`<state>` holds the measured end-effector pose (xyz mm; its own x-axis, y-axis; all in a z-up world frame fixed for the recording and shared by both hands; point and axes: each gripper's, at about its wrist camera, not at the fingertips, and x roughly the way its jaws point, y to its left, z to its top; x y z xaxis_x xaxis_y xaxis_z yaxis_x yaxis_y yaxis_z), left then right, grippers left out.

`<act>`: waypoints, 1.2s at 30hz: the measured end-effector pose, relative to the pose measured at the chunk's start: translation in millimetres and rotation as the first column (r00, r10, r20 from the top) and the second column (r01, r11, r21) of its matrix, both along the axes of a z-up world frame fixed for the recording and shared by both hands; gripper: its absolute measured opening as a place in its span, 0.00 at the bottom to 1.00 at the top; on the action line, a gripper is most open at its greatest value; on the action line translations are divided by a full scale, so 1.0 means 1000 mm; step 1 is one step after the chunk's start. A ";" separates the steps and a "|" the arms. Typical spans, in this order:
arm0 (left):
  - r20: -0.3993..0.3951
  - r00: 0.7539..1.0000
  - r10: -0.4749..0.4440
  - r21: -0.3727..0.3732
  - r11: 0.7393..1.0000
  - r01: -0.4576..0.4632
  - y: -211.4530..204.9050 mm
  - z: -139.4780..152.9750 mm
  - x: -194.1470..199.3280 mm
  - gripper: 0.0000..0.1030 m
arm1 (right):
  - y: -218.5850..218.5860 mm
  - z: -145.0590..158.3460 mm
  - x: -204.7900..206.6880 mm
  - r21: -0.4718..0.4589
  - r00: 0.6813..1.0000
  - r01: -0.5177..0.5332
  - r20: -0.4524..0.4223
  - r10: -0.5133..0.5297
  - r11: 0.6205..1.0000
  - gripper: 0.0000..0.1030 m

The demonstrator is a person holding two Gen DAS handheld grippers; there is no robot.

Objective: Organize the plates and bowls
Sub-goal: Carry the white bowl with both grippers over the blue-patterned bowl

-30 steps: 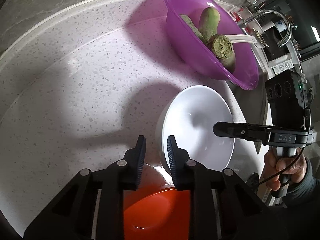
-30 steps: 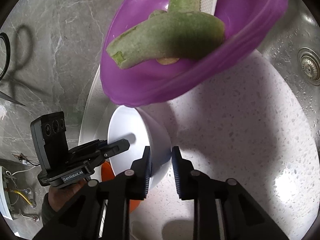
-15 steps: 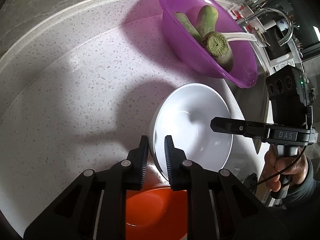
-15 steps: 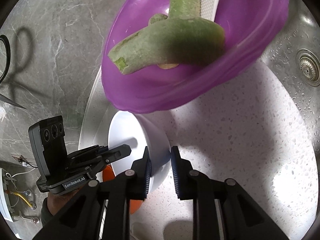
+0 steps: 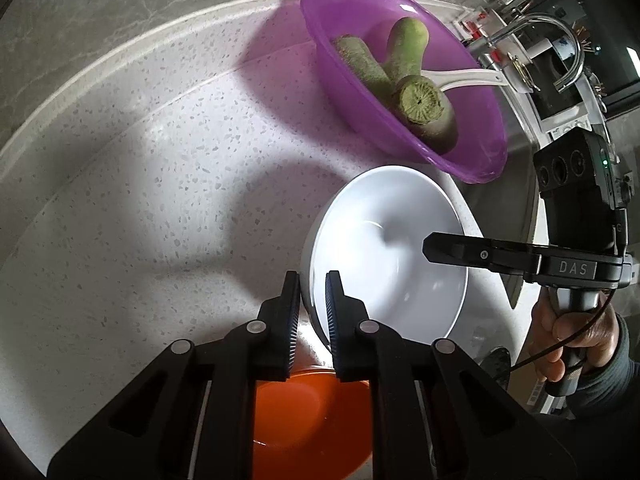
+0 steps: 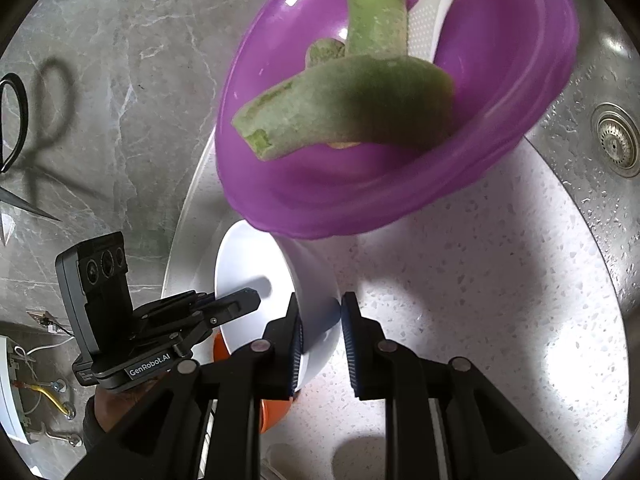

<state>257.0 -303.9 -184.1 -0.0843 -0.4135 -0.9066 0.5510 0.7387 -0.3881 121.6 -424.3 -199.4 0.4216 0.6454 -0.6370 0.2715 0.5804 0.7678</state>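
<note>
A home kitchen; a white speckled stone worktop (image 5: 160, 184) meets a grey veined marble-look wall (image 6: 120, 80); a wet stainless steel sink with a round drain strainer (image 6: 616, 140) adjoins it; a curved chrome tap (image 5: 560, 40) rises beyond; a translucent purple plastic basin (image 5: 460, 140) holds cut green gourd pieces (image 5: 420, 100).

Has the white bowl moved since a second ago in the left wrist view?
Yes. The white bowl has shifted left, so its rim now sits between the left gripper fingers, while the purple bowl keeps roughly its place.
</note>
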 end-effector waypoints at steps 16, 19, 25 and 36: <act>0.051 0.999 -0.007 0.006 1.000 0.007 -0.002 0.042 -0.034 0.10 | -0.004 0.022 -0.017 -0.005 0.999 -0.017 0.040 0.017 1.000 0.20; 0.062 0.998 -0.017 0.010 1.000 0.016 -0.001 0.050 -0.046 0.10 | -0.004 0.030 -0.028 -0.007 0.999 -0.024 0.047 0.024 1.000 0.20; 0.076 0.997 -0.014 -0.015 1.000 0.015 0.000 0.076 -0.085 0.10 | -0.003 0.046 -0.061 -0.003 0.997 -0.028 0.075 0.028 1.000 0.20; 0.077 0.996 -0.041 -0.039 0.998 0.044 -0.013 0.094 -0.176 0.10 | -0.007 0.050 -0.150 0.002 0.996 -0.048 0.070 0.048 0.999 0.20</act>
